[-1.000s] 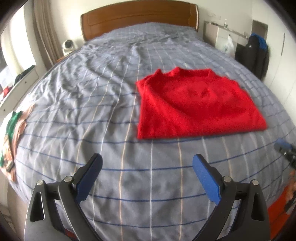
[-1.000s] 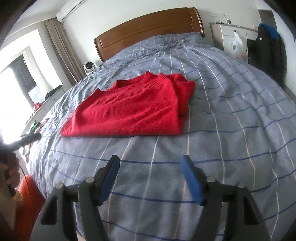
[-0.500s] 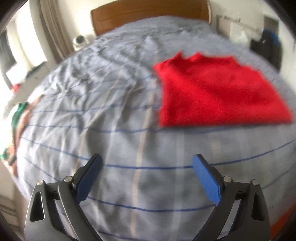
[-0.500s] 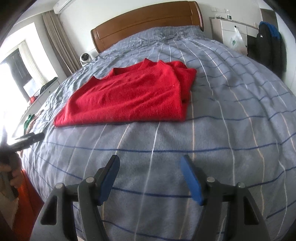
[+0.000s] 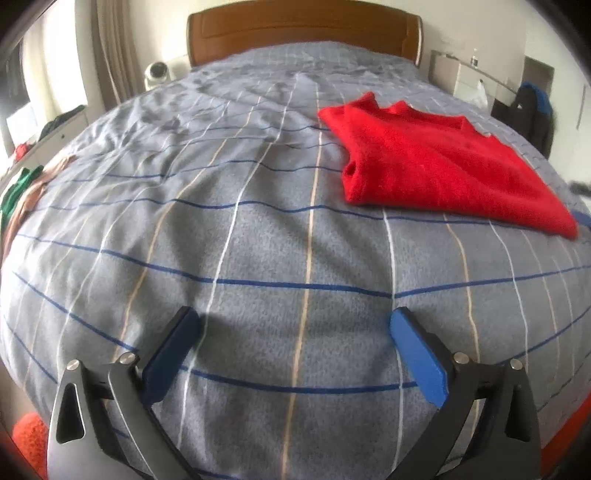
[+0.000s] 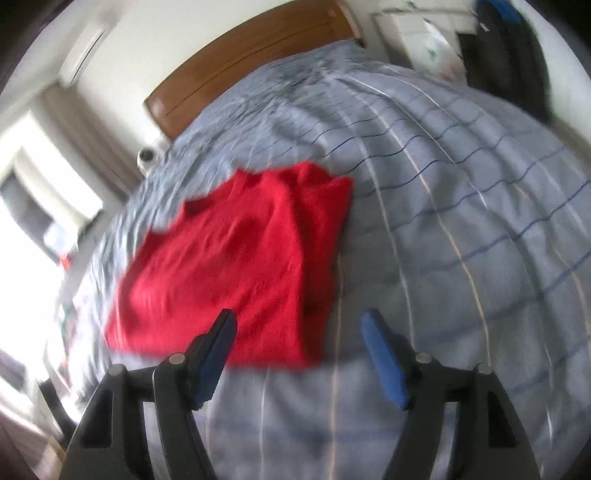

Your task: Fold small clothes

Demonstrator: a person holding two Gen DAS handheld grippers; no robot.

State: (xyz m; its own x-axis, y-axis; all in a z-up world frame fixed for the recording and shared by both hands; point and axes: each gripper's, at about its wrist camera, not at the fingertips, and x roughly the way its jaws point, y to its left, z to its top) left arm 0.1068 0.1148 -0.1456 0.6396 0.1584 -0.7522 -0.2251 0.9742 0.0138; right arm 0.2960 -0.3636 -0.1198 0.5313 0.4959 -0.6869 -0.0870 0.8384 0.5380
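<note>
A red sweater [image 5: 436, 166] lies folded into a rough rectangle on the grey checked bedspread [image 5: 258, 240]. In the left wrist view it is at the upper right, well ahead of my left gripper [image 5: 293, 332], which is open and empty over bare bedspread. In the right wrist view the sweater [image 6: 240, 266] fills the middle left, blurred by motion. My right gripper [image 6: 299, 336] is open and empty, right at the sweater's near right corner, its left finger over the red cloth.
A wooden headboard [image 5: 303, 33] stands at the far end. Loose green and tan clothes [image 5: 18, 192] lie at the bed's left edge. A white cabinet [image 5: 461, 77] and a dark jacket [image 5: 532, 110] stand at the right. Something orange [image 5: 26, 439] sits below the bed's near edge.
My left gripper has swung left, so the sweater has slid to the right of its view. My right gripper has moved forward and tilted, closing in on the sweater's near right corner.
</note>
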